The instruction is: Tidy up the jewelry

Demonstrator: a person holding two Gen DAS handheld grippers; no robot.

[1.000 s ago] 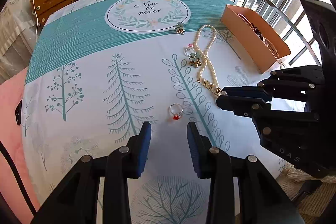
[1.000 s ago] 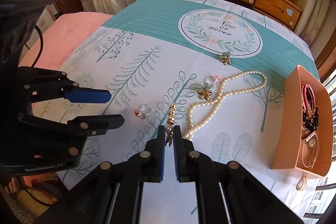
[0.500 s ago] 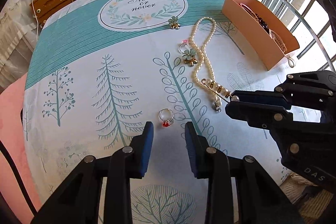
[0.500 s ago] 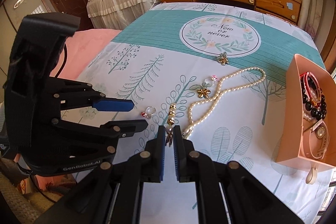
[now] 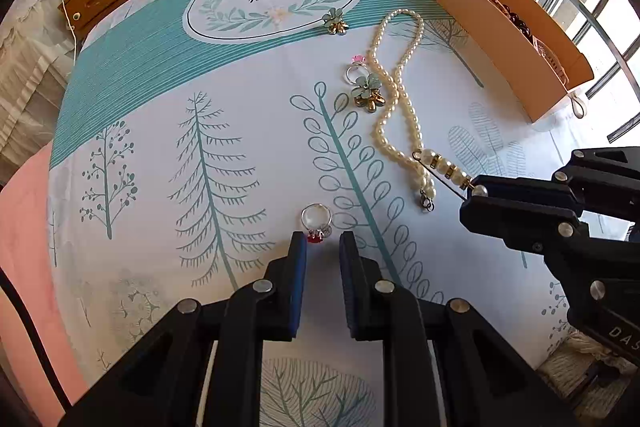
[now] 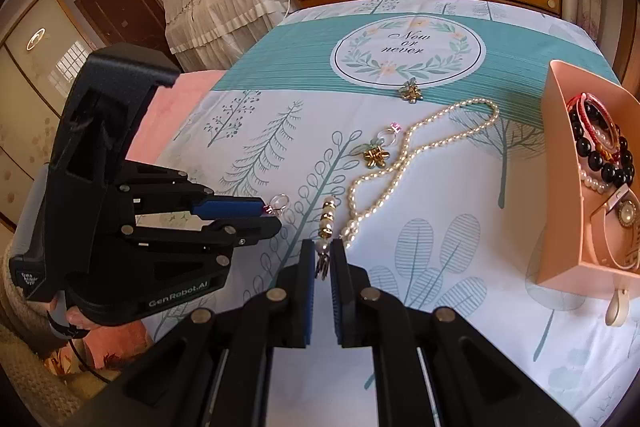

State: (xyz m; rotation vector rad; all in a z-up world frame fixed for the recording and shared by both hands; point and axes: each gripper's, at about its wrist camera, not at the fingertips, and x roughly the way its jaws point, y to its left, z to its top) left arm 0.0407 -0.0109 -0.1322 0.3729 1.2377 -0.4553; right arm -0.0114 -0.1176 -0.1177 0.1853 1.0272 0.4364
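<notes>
Bedspread — pink box holds bracelets, watch.

In the left wrist view, the peach box at upper right turns its outer wall to the camera, hiding most of its contents. The right gripper runs off the right edge. In the right wrist view, the left gripper's blue pad covers part of the ring, so contact cannot be told.

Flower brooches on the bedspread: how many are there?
2. One flower brooch lies at the round motto print's edge; the other lies beside the pearl necklace. The box might hide more.
</notes>
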